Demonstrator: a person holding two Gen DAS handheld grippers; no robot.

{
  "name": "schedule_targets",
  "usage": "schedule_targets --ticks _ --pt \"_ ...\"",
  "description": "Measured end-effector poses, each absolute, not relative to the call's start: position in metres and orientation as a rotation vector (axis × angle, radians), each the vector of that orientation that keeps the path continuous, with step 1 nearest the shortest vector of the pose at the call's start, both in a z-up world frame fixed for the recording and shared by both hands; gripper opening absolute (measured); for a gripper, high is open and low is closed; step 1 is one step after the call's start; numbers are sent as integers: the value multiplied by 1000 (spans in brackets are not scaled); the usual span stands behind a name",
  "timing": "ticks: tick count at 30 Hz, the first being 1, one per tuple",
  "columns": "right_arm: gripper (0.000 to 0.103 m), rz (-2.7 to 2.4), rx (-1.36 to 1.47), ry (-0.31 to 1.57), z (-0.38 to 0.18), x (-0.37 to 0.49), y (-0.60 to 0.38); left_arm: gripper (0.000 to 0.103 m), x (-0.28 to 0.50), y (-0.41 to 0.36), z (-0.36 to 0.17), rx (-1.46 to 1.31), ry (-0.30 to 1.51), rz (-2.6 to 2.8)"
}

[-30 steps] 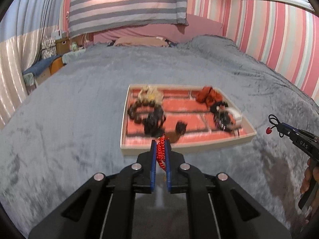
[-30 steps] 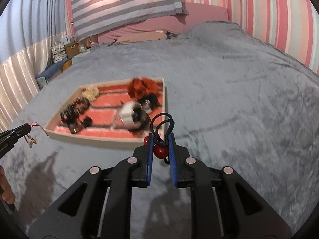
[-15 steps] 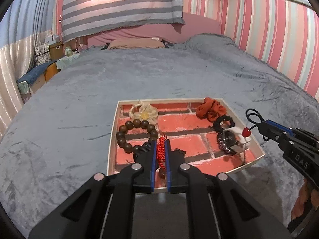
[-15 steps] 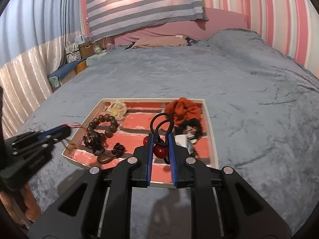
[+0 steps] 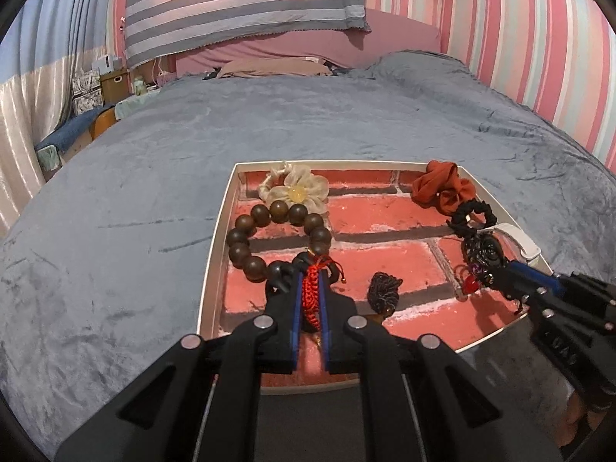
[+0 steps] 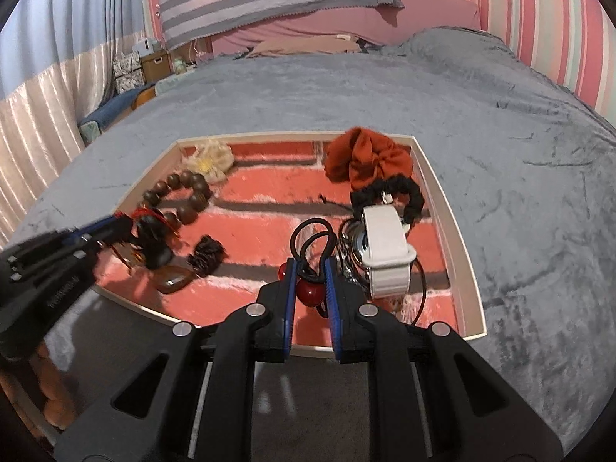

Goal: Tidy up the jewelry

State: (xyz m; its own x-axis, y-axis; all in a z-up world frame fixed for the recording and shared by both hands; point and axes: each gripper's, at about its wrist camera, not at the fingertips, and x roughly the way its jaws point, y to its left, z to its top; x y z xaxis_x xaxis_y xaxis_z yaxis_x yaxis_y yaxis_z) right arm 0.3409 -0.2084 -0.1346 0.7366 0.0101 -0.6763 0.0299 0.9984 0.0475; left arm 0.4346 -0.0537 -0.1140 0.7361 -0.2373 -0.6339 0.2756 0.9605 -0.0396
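A white-rimmed tray (image 5: 215, 246) with a red brick-pattern floor lies on the grey bed; it also shows in the right wrist view (image 6: 467, 265). My left gripper (image 5: 310, 281) is shut on a red braided cord bracelet (image 5: 310, 292) over the tray's near left part, beside a brown bead bracelet (image 5: 277, 238). My right gripper (image 6: 310, 269) is shut on a black elastic hair tie with a red bead (image 6: 308, 288) over the tray's near right part, next to a white watch (image 6: 385, 250).
In the tray lie a cream flower hair tie (image 5: 296, 188), an orange scrunchie (image 5: 442, 188), a black scrunchie (image 6: 396, 196), a dark knotted ornament (image 5: 383, 292) and an amber pendant (image 6: 173, 281). Grey blanket (image 5: 115, 231) surrounds the tray. Striped pillow and pink walls stand beyond.
Both grippers have moved forward from outside the tray to over its near part, each still holding its piece. The right gripper has closed in beside the white watch.
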Motion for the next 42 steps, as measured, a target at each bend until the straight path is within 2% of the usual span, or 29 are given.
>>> schedule_targets --ticks 15,16,20,21,22,23,24,25,28,30,32,36,42 --pt "16 -11 67 786 -149 340 -215 9 417 -47 -120 67 696 -263" --pt "23 -11 69 787 -148 339 -215 9 417 -46 -120 66 702 -263" --pt "34 -8 72 770 -140 332 -217 11 414 -41 -114 45 702 -271" --pt "36 -9 70 765 -138 330 -217 15 414 -41 -112 41 699 -272" --pt "37 -4 73 759 -135 327 -218 31 412 -40 -108 36 692 -272" --pt "39 3 81 758 -132 326 -219 56 409 -38 -104 34 673 -261" --pt "47 7 91 754 -129 324 -221 64 406 -37 -100 34 655 -250" --pt "55 10 100 744 -124 321 -223 67 402 -36 -95 34 635 -249" --pt "69 16 120 716 -110 312 -229 67 397 -33 -84 25 625 -263" --pt "73 28 129 709 -103 308 -231 68 393 -30 -77 19 618 -265" --pt "78 23 120 692 -95 303 -231 76 387 -23 -67 2 611 -262" --pt "95 -1 81 633 -76 286 -230 90 371 -11 -49 -16 569 -241" --pt "99 -53 10 577 -61 255 -224 97 339 8 -29 -16 523 -204"
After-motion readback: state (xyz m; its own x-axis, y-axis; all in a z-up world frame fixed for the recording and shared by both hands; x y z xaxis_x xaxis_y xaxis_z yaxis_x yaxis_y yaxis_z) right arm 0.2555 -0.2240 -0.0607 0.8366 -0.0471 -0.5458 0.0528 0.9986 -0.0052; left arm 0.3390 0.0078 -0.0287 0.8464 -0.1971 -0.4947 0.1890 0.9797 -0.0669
